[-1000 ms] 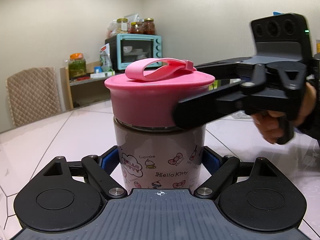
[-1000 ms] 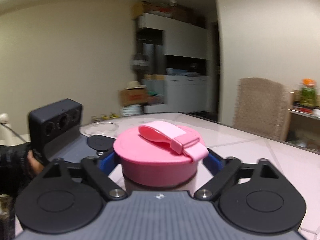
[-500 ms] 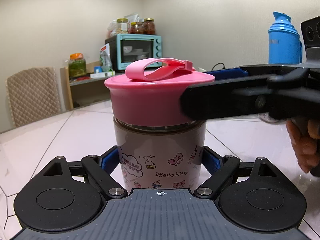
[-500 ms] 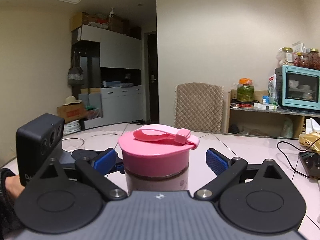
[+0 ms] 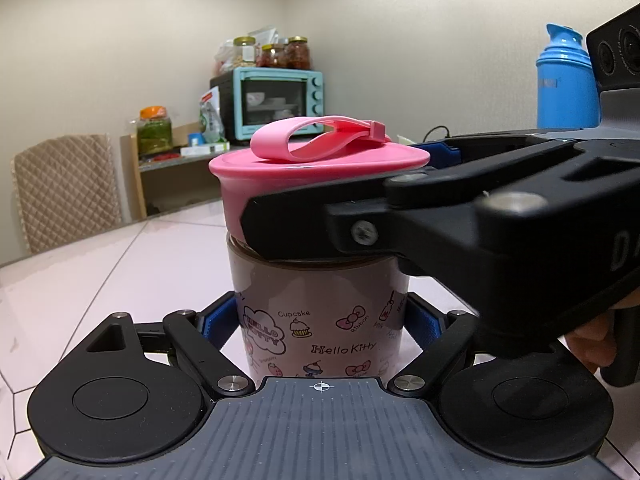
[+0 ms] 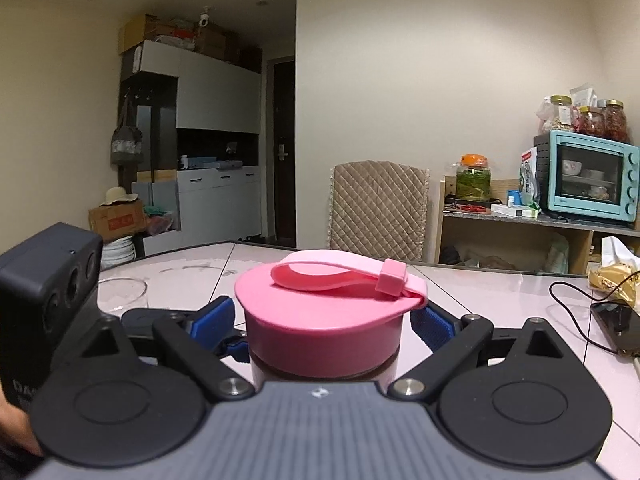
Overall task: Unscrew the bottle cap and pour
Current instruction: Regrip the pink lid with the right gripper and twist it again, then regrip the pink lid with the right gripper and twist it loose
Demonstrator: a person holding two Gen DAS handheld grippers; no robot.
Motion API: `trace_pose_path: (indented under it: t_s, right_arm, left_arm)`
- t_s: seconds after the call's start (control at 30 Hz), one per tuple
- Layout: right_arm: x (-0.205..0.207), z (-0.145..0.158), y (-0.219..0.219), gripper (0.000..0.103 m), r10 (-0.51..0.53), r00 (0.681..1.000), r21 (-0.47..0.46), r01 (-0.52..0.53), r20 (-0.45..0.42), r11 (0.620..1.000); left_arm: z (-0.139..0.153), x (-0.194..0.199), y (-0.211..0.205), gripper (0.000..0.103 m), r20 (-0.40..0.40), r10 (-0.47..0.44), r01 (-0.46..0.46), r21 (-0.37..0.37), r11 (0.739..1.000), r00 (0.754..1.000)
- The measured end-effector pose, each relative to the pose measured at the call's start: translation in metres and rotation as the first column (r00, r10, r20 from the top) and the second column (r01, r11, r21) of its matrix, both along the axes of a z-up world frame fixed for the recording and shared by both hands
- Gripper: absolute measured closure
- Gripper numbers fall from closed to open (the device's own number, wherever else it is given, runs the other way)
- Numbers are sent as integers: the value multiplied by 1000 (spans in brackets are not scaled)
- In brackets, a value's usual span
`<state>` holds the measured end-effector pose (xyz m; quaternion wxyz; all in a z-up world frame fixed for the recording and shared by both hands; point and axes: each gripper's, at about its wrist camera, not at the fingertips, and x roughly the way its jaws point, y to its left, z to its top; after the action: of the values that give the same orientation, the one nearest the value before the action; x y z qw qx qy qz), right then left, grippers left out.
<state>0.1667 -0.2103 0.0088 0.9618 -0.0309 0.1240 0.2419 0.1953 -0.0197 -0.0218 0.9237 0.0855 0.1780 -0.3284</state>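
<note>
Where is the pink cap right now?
The pink cap sits on the bottle at centre in both wrist views, between the closing right gripper pads; the left gripper grips the bottle below.

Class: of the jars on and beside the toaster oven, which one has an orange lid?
The green-filled jar standing alone on the shelf left of the oven; the jars on top have gold lids.

The right gripper (image 6: 322, 322) has swung around the cap (image 6: 320, 320), taken here as the landmark. A second ago it came at the cap from the far right in the left wrist view, its hand well off to that side; now its near finger (image 5: 320, 224) crosses the cap's front, close to the camera. From its own camera, the wall behind the cap has changed from cupboards to a chair and oven. Its jaws are closing with the cap between them.
</note>
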Motion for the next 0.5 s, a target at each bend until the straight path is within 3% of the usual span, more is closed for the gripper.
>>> trace_pose_path:
  t_s: [0.1, 0.23, 0.5]
  right_arm:
    - [0, -2, 1, 16, -4, 1000, 3, 4, 1, 1000]
    - [2, -2, 0, 18, 26, 1000, -8, -26, 2, 1000]
    - [22, 0, -30, 18, 266, 964, -20, -266, -5, 964]
  left_arm:
    - [0, 0, 0, 13, 0, 0, 0, 0, 1000, 1000]
    - [0, 1, 0, 13, 0, 0, 0, 0, 1000, 1000]
    - [-1, 1, 1, 13, 0, 0, 0, 0, 1000, 1000]
